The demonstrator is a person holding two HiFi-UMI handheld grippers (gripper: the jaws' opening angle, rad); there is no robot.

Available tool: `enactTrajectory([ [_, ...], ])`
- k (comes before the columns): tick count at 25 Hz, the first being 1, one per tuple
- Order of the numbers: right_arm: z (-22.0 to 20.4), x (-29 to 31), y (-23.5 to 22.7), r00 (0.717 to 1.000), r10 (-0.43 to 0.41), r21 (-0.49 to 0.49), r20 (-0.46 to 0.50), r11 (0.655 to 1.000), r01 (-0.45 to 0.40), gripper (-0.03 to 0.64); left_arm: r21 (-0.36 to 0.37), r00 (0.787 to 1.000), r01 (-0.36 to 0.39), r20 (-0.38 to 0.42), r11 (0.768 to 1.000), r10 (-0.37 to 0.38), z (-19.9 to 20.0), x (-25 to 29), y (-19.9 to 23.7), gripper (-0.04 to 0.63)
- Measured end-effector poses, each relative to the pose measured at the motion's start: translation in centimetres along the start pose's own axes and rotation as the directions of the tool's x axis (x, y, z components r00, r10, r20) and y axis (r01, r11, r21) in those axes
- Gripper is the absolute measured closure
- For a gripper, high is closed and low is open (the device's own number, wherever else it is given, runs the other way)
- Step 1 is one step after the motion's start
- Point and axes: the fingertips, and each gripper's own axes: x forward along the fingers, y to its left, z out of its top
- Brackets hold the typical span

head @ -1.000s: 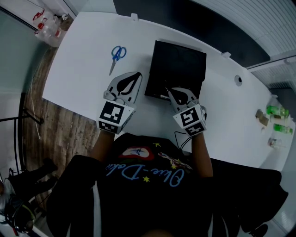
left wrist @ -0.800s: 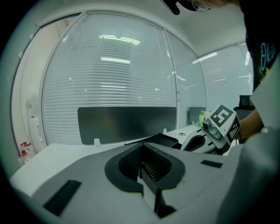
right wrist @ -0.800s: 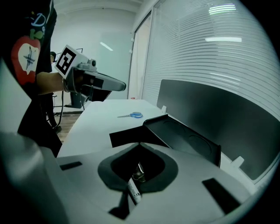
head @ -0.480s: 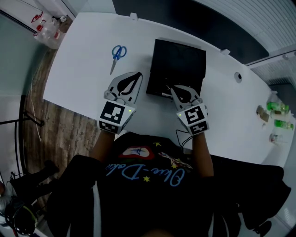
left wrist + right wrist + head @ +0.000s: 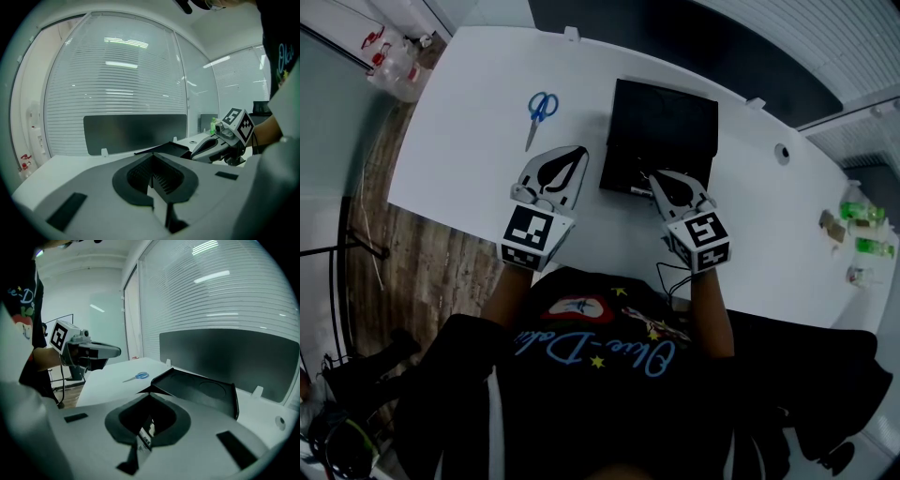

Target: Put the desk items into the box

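Observation:
An open black box (image 5: 661, 136) lies on the white table (image 5: 469, 141), and it also shows in the gripper views as the box (image 5: 197, 390) and the box (image 5: 164, 149). Blue-handled scissors (image 5: 539, 112) lie left of it, the same scissors (image 5: 137, 377) on bare table. My right gripper (image 5: 658, 180) hovers at the box's near edge, and this gripper (image 5: 150, 397) is shut on a thin item with a white printed label (image 5: 146, 436). Between scissors and box, my left gripper (image 5: 574, 155) is shut and holds nothing, its jaws (image 5: 151, 159) meeting in a line.
Green bottles (image 5: 861, 225) and small items stand at the table's right end. Clear bottles (image 5: 394, 56) sit off its far left corner. A round grommet (image 5: 782, 159) lies right of the box. A dark panel (image 5: 234, 357) runs along the far edge.
My right gripper has drifted a little to the right along the box's near edge. The left gripper, box and scissors have stayed put.

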Motion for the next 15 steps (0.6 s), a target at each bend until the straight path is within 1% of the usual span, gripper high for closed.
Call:
enactTrajectory([
  [6, 1.4, -0.5, -0.5, 0.997, -0.01, 0.114, 0.082, 0.993, 0.0, 0.609, 0.003, 1.0, 0.009, 0.002, 1.0, -0.009, 0.0, 0.0, 0.2, 0.588],
  [9, 2.4, -0.9, -1.0, 0.99, -0.037, 0.172, 0.137, 0.985, 0.013, 0.609, 0.002, 1.0, 0.017, 0.0, 1.0, -0.017, -0.2, 0.2, 0.3, 0.588],
  [12, 3.1, -1.1, -1.5, 0.983, -0.065, 0.2, 0.169, 0.979, 0.03, 0.609, 0.001, 1.0, 0.025, 0.0, 1.0, -0.025, -0.3, 0.3, 0.4, 0.588],
  [15, 3.6, -1.2, -1.6, 0.979, -0.074, 0.228, 0.188, 0.973, 0.03, 0.609, -0.001, 1.0, 0.031, -0.002, 1.0, -0.031, -0.3, 0.4, 0.8, 0.588],
])
